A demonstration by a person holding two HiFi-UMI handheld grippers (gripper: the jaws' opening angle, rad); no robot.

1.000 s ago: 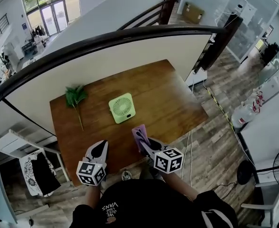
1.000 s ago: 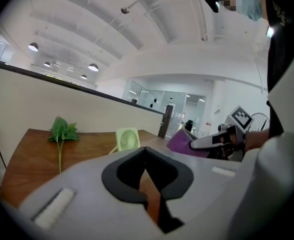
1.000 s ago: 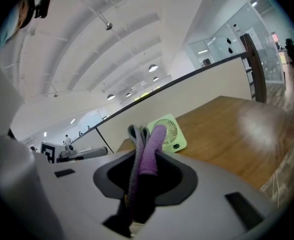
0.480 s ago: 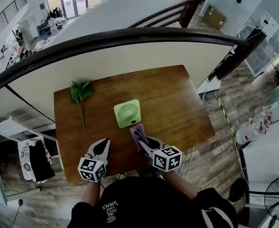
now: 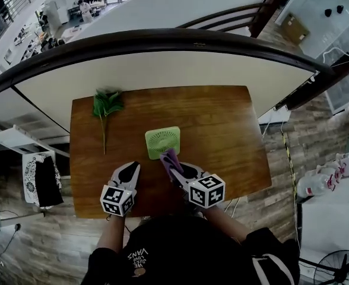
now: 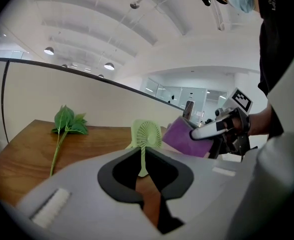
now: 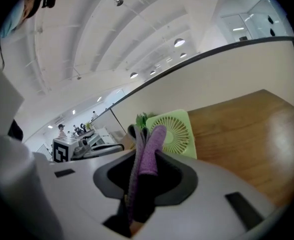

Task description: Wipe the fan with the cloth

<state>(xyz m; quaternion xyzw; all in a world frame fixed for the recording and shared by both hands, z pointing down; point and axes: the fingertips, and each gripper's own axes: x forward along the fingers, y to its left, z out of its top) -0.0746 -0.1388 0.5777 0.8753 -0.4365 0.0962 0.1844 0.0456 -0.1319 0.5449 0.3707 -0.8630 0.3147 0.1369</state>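
Note:
A small light-green fan stands mid-table on the wooden table, its round grille facing me. My right gripper is shut on a folded purple cloth. The cloth's free end sticks up past the jaws and reaches the fan's near edge; I cannot tell whether it touches. My left gripper hovers left of the fan, shut, with nothing in it. In the left gripper view the fan shows just past the closed jaws, with the cloth and right gripper to its right.
A green leafy sprig lies at the table's back left corner, also seen as the sprig in the left gripper view. A curved dark handrail over a pale panel runs just behind the table's far edge. The table's near edge is right under my hands.
Both grippers have moved forward over the table toward the fan. The cloth's end has gone from well short of the fan to its near edge.

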